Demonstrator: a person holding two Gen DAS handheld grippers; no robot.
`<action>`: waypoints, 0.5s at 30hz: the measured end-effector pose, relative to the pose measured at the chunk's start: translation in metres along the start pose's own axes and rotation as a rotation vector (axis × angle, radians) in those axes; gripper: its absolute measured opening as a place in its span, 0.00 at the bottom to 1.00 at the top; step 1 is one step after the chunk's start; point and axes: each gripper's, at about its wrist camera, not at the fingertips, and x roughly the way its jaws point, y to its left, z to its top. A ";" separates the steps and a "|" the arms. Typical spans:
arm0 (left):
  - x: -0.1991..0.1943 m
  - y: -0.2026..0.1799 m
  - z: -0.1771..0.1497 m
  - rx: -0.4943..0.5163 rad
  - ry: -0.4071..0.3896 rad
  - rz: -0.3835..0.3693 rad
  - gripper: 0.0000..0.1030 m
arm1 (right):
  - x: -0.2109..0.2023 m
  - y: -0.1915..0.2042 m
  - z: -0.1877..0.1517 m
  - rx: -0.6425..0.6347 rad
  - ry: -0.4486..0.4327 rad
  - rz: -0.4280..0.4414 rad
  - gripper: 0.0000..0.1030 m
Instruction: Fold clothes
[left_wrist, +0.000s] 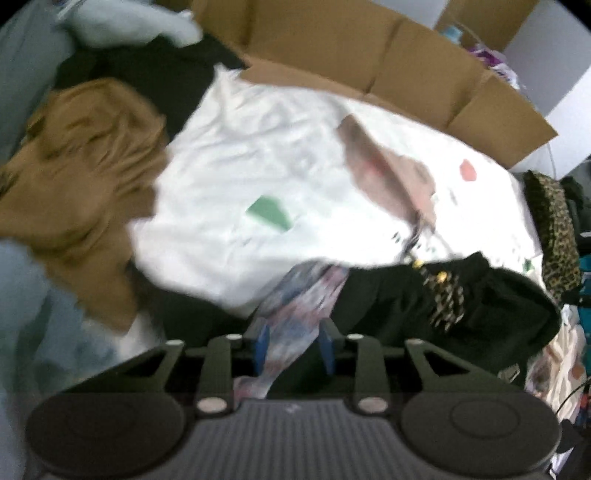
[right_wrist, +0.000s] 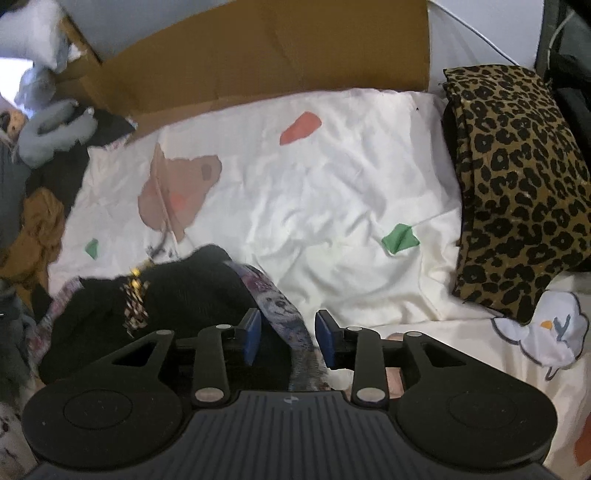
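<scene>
My left gripper and right gripper both stand parted, gripping nothing; the black garment with pale printed strap lies loose between them, at seven o'clock on the white sheet. Lift clear without snagging.

The left tongs stand parted around a patterned cloth strip between the blue pads, above a black garment on a white sheet, with a tan garment left and cardboard behind.
</scene>
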 end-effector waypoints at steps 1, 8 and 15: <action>0.007 -0.008 0.008 0.014 -0.004 -0.016 0.35 | -0.001 0.002 -0.001 0.000 -0.008 0.005 0.39; 0.066 -0.067 0.058 0.152 0.005 -0.099 0.37 | 0.002 0.009 -0.008 -0.006 -0.043 0.039 0.40; 0.111 -0.112 0.066 0.235 0.040 -0.164 0.39 | 0.008 0.013 -0.013 0.013 -0.030 0.055 0.40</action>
